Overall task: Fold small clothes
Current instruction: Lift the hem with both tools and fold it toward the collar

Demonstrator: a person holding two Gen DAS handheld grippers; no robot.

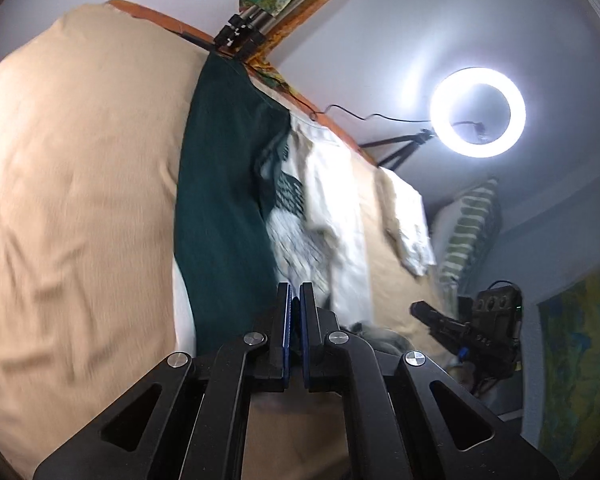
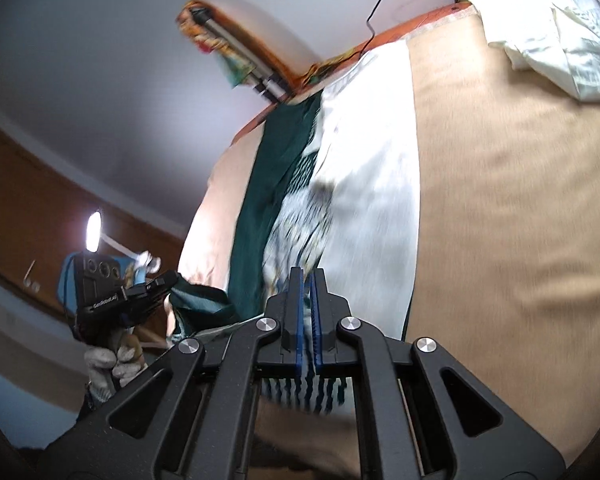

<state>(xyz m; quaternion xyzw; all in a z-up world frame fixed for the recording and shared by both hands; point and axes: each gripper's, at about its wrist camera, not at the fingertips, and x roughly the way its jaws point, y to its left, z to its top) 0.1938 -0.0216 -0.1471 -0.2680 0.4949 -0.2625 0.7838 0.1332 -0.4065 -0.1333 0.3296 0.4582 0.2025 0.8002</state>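
- Left black two-finger claw [image 1: 295, 292] clamped on the dark green and white patterned cloth [image 1: 220, 208].
- Right black claw [image 2: 309, 276] pinches the same cloth; tan bedsheet [image 2: 500, 200] beyond.

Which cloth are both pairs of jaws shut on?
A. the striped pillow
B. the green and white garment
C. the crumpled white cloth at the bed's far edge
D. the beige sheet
B: the left gripper and the right gripper each pinch an edge of the green and white garment, which stretches away from both across the beige sheet.
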